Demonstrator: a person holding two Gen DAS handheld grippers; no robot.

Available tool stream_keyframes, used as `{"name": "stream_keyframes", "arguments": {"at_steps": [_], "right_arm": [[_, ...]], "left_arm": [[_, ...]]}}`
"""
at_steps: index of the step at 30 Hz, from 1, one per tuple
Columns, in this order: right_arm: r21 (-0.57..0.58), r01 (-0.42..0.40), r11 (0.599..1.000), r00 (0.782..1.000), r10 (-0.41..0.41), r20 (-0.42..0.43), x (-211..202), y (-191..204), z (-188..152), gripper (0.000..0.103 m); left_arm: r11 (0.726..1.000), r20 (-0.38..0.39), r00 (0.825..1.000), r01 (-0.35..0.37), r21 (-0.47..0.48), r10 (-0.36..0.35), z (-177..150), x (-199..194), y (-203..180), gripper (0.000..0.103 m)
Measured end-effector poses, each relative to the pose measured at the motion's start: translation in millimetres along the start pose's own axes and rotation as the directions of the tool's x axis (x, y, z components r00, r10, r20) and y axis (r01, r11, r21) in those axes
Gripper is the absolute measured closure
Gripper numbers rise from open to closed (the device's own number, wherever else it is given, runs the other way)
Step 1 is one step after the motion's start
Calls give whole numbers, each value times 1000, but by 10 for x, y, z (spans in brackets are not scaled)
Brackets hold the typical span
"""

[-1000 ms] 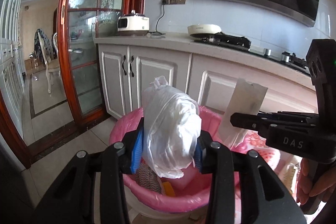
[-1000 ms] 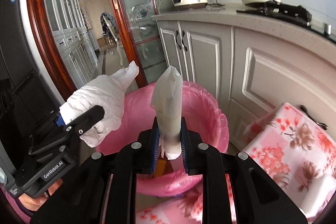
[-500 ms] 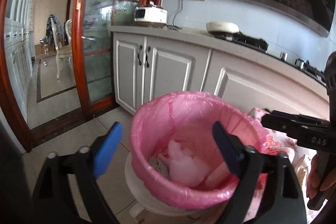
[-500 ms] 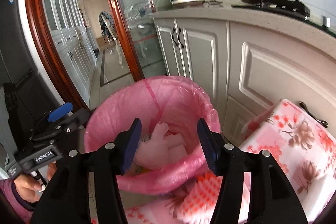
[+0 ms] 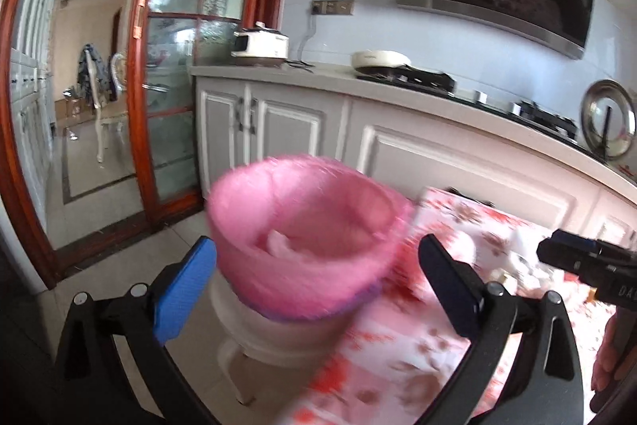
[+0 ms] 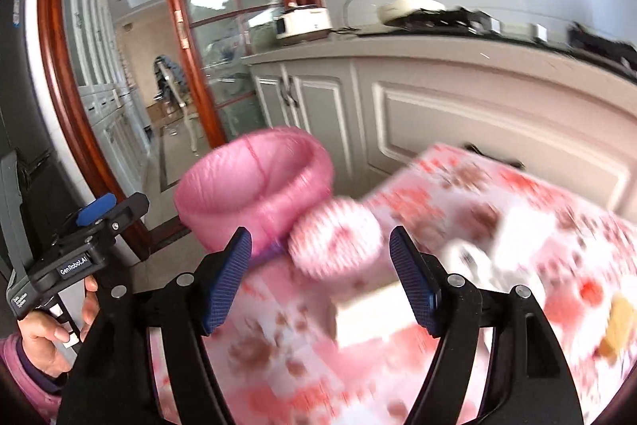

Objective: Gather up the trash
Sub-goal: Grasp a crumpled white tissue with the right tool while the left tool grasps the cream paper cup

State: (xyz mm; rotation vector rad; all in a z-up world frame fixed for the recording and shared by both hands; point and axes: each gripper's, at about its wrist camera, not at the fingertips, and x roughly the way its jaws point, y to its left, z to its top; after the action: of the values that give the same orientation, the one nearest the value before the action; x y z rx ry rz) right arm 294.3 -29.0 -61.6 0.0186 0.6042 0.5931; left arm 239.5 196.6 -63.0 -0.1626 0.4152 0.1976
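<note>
the round white waste bin lined with a pink plastic bag (image 5: 306, 237) stands on the pale tiled floor (image 5: 119, 249), just beside the corner of a table covered in a pink and red floral cloth (image 5: 398, 345). inside the liner lies pale crumpled trash (image 5: 278, 245), too blurred to make out piece by piece.

the left gripper (image 5: 318, 285) with its blue pads hangs in front of the bin, its jaws opening and already spread very wide, nothing between them, one pad to each side of the bin's front. the right gripper (image 6: 320, 277) is over the cloth, its jaws opening too, about halfway apart and holding nothing; beyond the gap sits a blurred pink and white patterned lump (image 6: 334, 237) at the table's edge, touching the bin's liner.

more blurred scraps (image 6: 617, 321) lie on the cloth to the right. behind everything runs a grey kitchen cabinet (image 5: 358, 130) with a white cooker (image 5: 260, 44) on its counter.
</note>
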Motion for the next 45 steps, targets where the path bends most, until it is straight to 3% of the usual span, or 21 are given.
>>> {"name": "stream_keyframes", "arguments": {"at_steps": [9, 16, 21, 34, 45], "right_arm": [[116, 116, 986, 993, -114, -25, -483, -467, -655, 34], [180, 194, 964, 981, -189, -47, -580, -806, -866, 34], [183, 220, 958, 975, -214, -57, -494, -945, -832, 34], [161, 267, 950, 954, -237, -185, 100, -1213, -667, 34], [202, 275, 940, 946, -227, -231, 376, -1400, -584, 35]], "left_arm": [[995, -81, 992, 99, 12, -98, -570, -208, -636, 5], [991, -96, 988, 125, 38, -121, -785, -271, -960, 5], [990, -108, 986, 132, 53, -125, -805, -202, -1070, 5], [983, -183, 974, 151, 101, -131, -715, 289, -1373, 5], [987, -209, 970, 146, 74, -128, -719, 399, -1320, 5]]}}
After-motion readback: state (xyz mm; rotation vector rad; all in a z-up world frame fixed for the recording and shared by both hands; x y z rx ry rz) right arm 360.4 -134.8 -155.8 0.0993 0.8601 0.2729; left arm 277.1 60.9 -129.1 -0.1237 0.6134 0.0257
